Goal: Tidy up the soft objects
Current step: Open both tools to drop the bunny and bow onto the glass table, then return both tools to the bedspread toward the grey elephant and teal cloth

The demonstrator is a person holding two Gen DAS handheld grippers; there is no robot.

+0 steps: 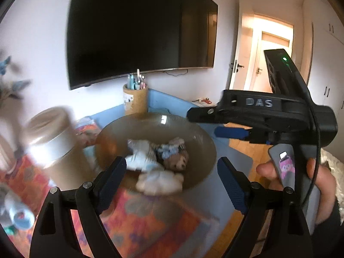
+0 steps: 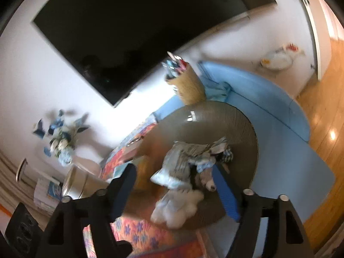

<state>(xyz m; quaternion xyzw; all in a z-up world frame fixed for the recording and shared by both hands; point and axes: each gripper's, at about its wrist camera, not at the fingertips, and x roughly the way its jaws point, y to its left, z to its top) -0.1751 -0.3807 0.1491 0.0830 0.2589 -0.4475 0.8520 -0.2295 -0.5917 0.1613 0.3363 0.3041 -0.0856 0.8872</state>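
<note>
In the bowl [image 1: 193,133]: soft toys [image 1: 159,163], blurred | both grippers [image 1: 172,185] [image 2: 176,189] gape, empty | left view only: hand [image 1: 322,185]

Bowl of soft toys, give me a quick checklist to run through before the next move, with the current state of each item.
1. Left gripper open, nothing between its fingers: ok.
2. Right gripper open, not pressing any toy: ok.
3. Soft toys inside the brown bowl: mostly ok; the white plush lies over the near rim.
4. Bowl resting flat on the mat: cannot tell, blurred.
5. Pencil holder upright behind the bowl: ok.
6. Beige canister clear of the bowl: ok, beside it.
</note>
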